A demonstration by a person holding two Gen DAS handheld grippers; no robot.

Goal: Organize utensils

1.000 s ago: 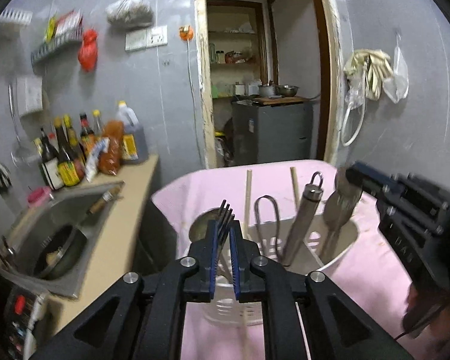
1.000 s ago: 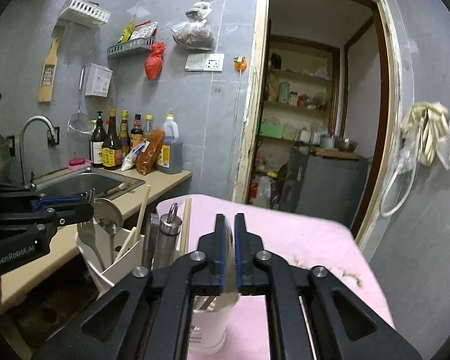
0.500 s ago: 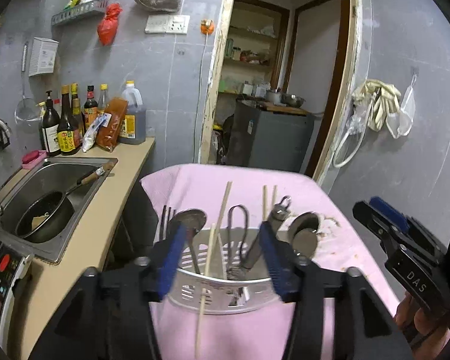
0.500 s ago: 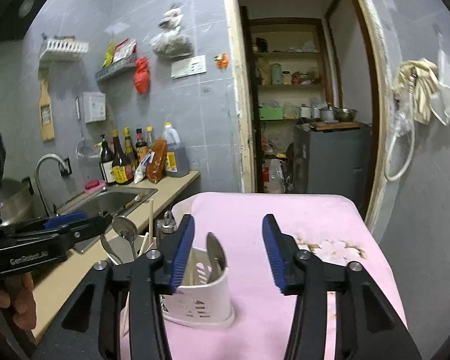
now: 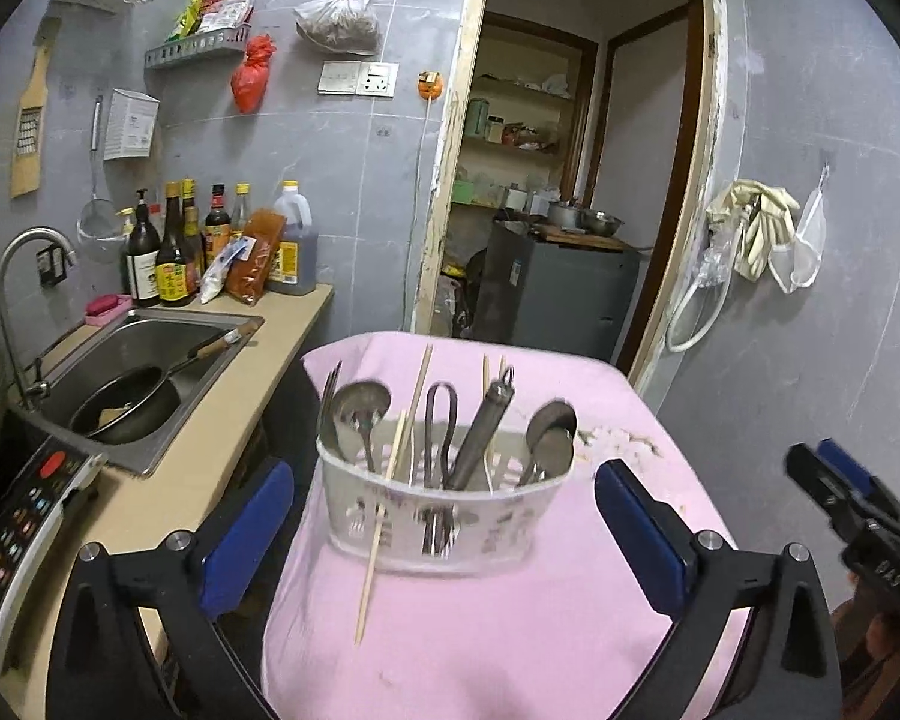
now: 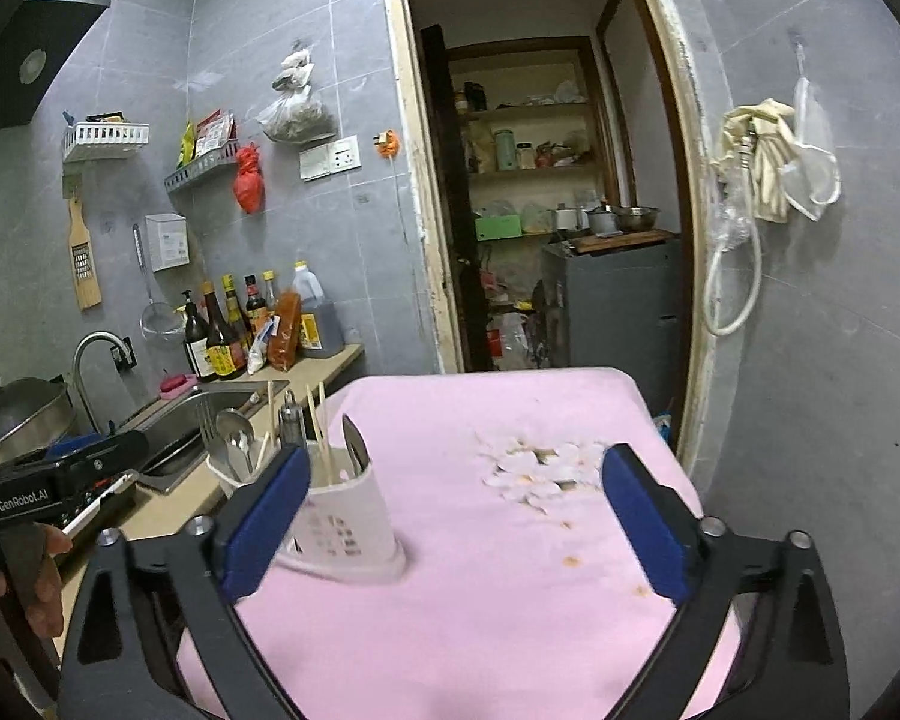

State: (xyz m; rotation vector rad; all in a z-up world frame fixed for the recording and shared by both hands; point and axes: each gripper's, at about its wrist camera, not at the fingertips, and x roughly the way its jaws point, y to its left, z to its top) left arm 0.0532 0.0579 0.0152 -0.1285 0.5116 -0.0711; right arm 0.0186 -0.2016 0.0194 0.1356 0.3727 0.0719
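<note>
A white slotted utensil basket (image 5: pixel 444 510) stands on the pink table (image 5: pixel 510 630). It holds a fork (image 5: pixel 330 396), spoons (image 5: pixel 363 405), chopsticks and a steel tube. One chopstick (image 5: pixel 375 552) leans down the basket's front onto the cloth. My left gripper (image 5: pixel 444 474) is back from the basket, its jaws opening wide and the pads touching nothing. In the right wrist view the basket (image 6: pixel 348 528) sits just behind the left finger (image 6: pixel 270 516). My right gripper (image 6: pixel 457 456) is also opening, with only bare cloth between its pads. Each gripper appears at the edge of the other's view.
A counter on the left carries a sink with a black pan (image 5: pixel 126 402), sauce bottles (image 5: pixel 174 258) and a cooktop panel (image 5: pixel 24 516). A flaked white patch (image 6: pixel 540 468) marks the cloth. Beyond the table's far edge is a doorway with a grey cabinet (image 5: pixel 558 294).
Both grippers were shut, the left on a fork and the right on a spoon, over the basket. Both have let go, spread wide and drawn back; the utensils stand in the basket.
</note>
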